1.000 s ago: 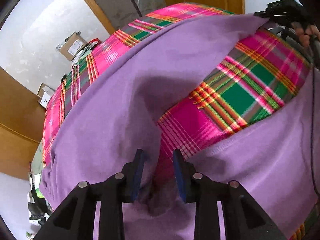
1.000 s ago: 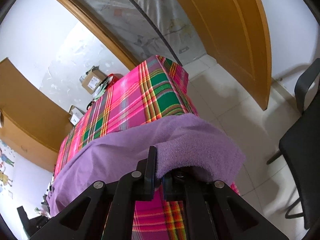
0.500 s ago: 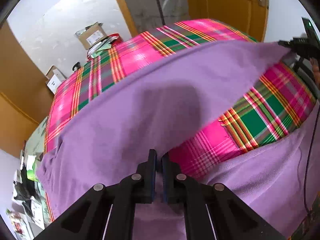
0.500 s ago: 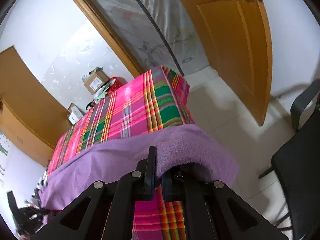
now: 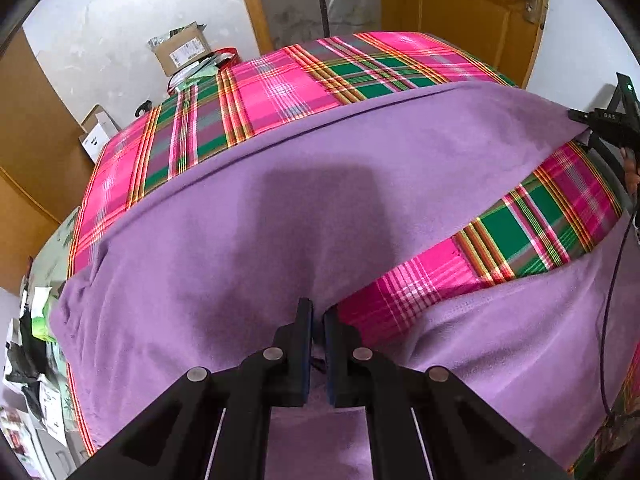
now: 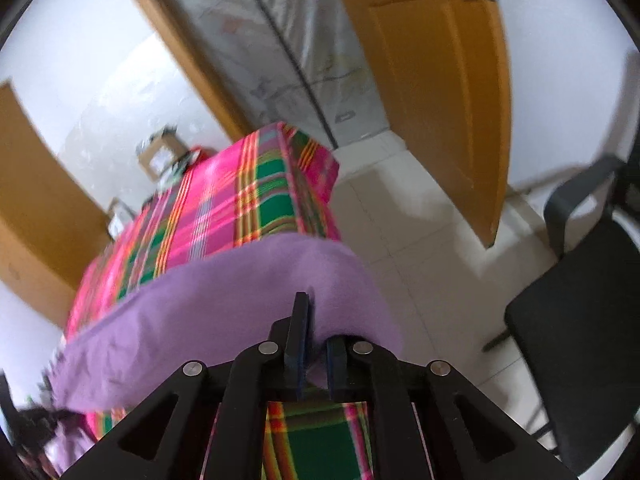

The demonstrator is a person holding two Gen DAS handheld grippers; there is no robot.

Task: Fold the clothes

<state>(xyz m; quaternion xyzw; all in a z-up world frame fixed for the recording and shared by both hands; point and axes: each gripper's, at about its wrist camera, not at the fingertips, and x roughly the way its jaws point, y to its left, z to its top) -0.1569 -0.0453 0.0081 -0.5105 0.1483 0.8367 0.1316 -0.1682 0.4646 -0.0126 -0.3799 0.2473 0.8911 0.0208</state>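
Both grippers — the left gripper [image 5: 316,320] and the right gripper [image 6: 316,334] — have fingers clamped on the purple cloth [image 5: 280,184], lifted over the plaid-covered desk [image 5: 280,80], apparently mid-fold — next, carrying both held edges across evenly.

Plain purple fleece garment [image 5: 248,216] over a tablecloth [image 5: 280,84] checked in hot pink and green with yellow, orange and white lines. Black gripper fingers [image 5: 304,344]. Orange-brown wooden door [image 6: 440,80], black chair [image 6: 580,300], brown cardboard box [image 5: 180,48].
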